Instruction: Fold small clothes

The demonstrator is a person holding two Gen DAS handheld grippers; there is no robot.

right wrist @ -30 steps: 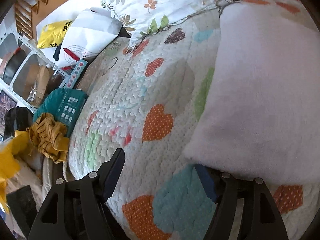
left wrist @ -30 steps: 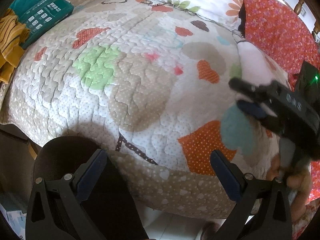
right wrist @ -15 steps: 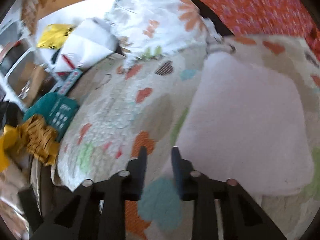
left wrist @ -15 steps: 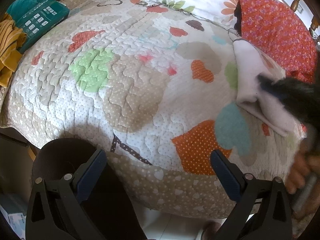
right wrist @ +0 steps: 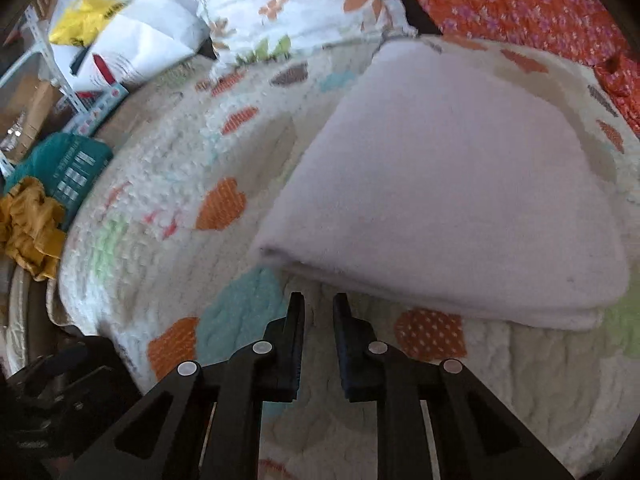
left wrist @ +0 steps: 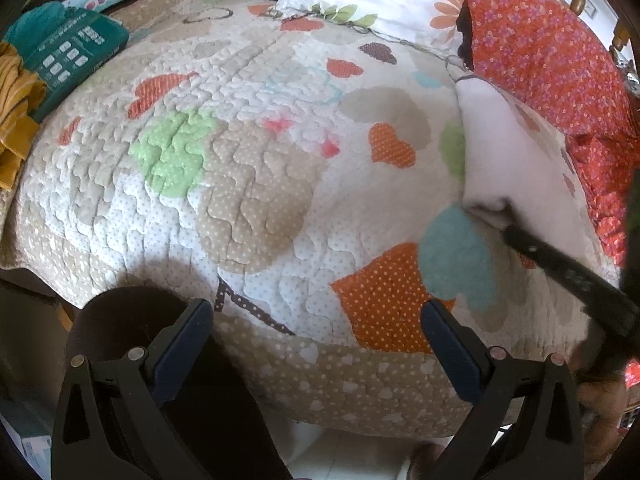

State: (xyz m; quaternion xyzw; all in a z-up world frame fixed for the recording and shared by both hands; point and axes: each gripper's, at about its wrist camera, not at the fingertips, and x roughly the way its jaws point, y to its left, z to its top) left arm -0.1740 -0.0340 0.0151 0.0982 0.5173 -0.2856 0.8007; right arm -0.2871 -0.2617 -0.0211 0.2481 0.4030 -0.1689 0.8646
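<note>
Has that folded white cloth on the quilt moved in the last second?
Cannot tell: the folded white cloth lies beside the teal quilt patch as before.
</note>
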